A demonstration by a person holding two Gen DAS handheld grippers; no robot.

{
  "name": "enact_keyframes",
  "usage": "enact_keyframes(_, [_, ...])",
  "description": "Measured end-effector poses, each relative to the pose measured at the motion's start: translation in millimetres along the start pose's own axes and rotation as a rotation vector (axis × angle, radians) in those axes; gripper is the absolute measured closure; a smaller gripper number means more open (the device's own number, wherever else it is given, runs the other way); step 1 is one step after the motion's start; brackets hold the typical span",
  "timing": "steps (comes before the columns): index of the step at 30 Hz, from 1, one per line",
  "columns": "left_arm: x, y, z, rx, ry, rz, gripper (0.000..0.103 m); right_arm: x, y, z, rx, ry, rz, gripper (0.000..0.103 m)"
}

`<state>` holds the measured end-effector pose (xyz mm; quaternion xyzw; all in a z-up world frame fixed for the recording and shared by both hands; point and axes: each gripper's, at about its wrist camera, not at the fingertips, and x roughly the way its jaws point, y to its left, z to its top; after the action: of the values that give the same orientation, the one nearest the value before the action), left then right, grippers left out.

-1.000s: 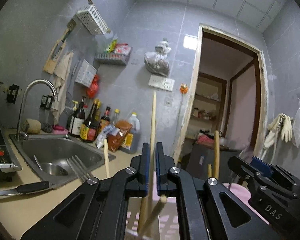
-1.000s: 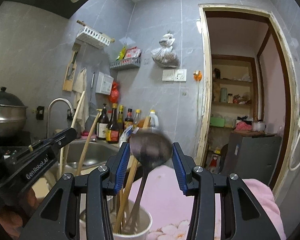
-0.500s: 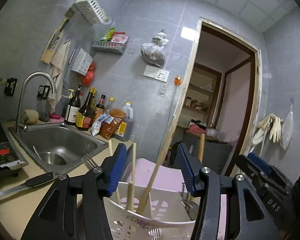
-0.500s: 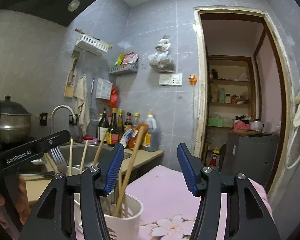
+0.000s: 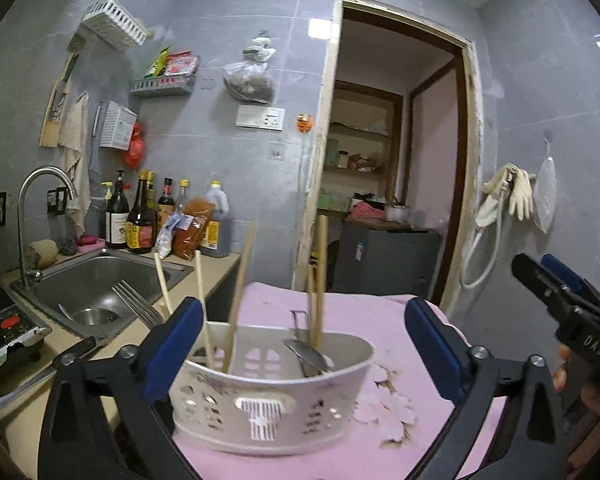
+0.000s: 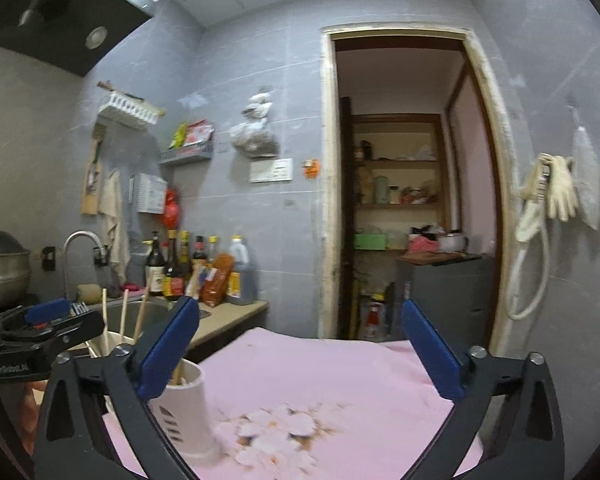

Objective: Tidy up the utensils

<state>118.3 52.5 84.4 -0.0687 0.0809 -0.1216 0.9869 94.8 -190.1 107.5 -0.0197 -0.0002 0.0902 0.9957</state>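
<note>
Jaws wide on both sides, nothing gripped, utensil caddy dead ahead of the left gripper [image 5: 302,356].

Left jaws have just been opening and frame the white caddy [image 5: 276,404] on the pink cloth [image 5: 380,320], chopsticks [image 5: 236,300] standing upright inside; the right gripper [image 6: 296,356], jaws also just opened, sees it low and left, farther off. Both sit farther back than a second ago, spoon [image 5: 306,356] released.

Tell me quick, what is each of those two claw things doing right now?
Left gripper: open, holding nothing; its jaws have just been opening, with the white utensil basket beyond them.
Right gripper: open and empty; jaws just opened too.
</note>
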Motion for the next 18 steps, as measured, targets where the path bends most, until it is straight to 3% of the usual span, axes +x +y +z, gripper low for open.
enact_keyframes(7, [-16.1, -20.9, -10.9, 0.015, 0.056, -0.034, 0.002, -40.2, -27.6, -8.0, 0.032, 0.057, -0.063, 0.0])
enact_keyframes(18, [-55.3, -47.9, -45.4, 0.088, 0.063, 0.007, 0.002, -92.5, -33.9, -27.4, 0.025, 0.13, -0.13, 0.0])
